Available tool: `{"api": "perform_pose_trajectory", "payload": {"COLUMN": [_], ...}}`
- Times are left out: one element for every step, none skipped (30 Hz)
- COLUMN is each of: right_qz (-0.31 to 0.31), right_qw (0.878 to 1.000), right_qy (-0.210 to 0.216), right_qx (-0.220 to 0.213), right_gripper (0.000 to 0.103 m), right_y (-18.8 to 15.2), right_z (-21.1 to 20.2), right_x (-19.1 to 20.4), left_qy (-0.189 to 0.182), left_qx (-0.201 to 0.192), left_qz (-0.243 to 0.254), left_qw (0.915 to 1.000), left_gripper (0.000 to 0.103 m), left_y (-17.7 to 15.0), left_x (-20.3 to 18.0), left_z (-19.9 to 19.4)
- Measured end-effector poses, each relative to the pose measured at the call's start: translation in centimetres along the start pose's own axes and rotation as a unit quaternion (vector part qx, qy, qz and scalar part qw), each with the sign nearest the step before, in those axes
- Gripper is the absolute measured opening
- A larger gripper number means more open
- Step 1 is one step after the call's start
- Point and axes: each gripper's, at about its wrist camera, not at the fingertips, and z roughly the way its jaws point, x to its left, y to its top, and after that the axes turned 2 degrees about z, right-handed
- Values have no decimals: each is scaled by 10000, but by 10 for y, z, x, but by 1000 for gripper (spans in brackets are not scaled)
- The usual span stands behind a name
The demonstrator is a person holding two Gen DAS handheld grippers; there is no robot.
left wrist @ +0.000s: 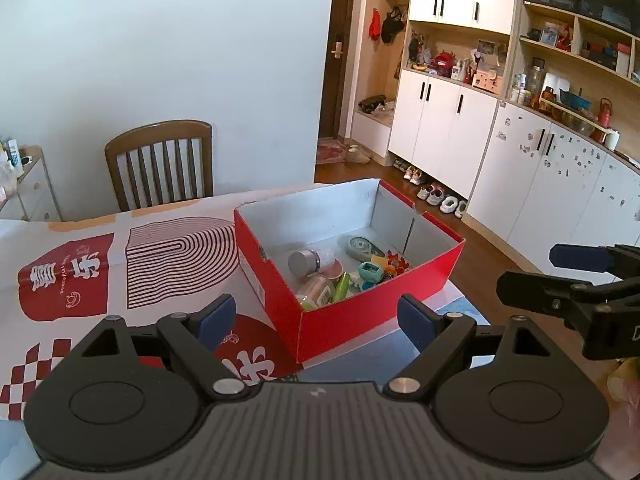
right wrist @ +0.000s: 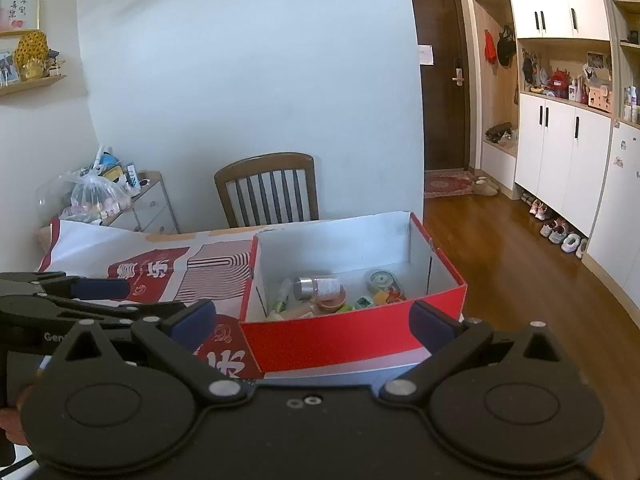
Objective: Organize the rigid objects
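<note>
Your left gripper (left wrist: 316, 322) has its fingers (left wrist: 218, 320) spread wide with nothing between them, and your right gripper (right wrist: 314, 326) is spread and bare as well. Both hang just short of the red shoebox (left wrist: 360, 320), which sits on the surface's patterned cloth (left wrist: 120, 264). Inside it lie a silver-capped jar (left wrist: 310, 261), a green tube (left wrist: 342, 286), a teal correction tape (left wrist: 362, 248) and small colourful pieces. A wooden chair (left wrist: 160, 160) stands behind the surface.

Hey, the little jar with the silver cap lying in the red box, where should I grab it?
Grip the silver-capped jar across its clear round body, coming straight down from above; it lies on its side and the red box walls block side approaches.
</note>
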Motion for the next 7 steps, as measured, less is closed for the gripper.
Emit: {"api": "perform_pose_trajectory", "payload": {"right_qz": [-2, -2, 7, 21, 33, 40, 40], "right_qw": [10000, 10000, 10000, 10000, 10000, 10000, 10000], "right_qy": [-1, -7, -11, -9, -7, -8, -8], "right_qx": [6, 12, 17, 25, 36, 46, 53], "right_gripper": [103, 103, 103, 103, 103, 103, 103], "right_y": [-1, -2, -2, -2, -2, -3, -3], "right_z": [0, 0, -1, -1, -1, -1, -1], "right_x": [1, 2, 3, 3, 4, 4, 5], "left_qy": [16, 32, 36, 25, 15, 15, 11], "left_qx": [5, 7, 15, 21, 22, 23, 21], "left_qz": [2, -4, -19, -34, -38, -32, -32], "left_qw": [10000, 10000, 10000, 10000, 10000, 10000, 10000], "left_gripper": [88, 88, 88, 88, 88, 88, 88], "left_y": [0, -1, -1, -2, -2, -2, -3], "left_x": [1, 1, 2, 3, 4, 4, 4], "left_z": [0, -1, -1, -2, -2, -3, -3]}}
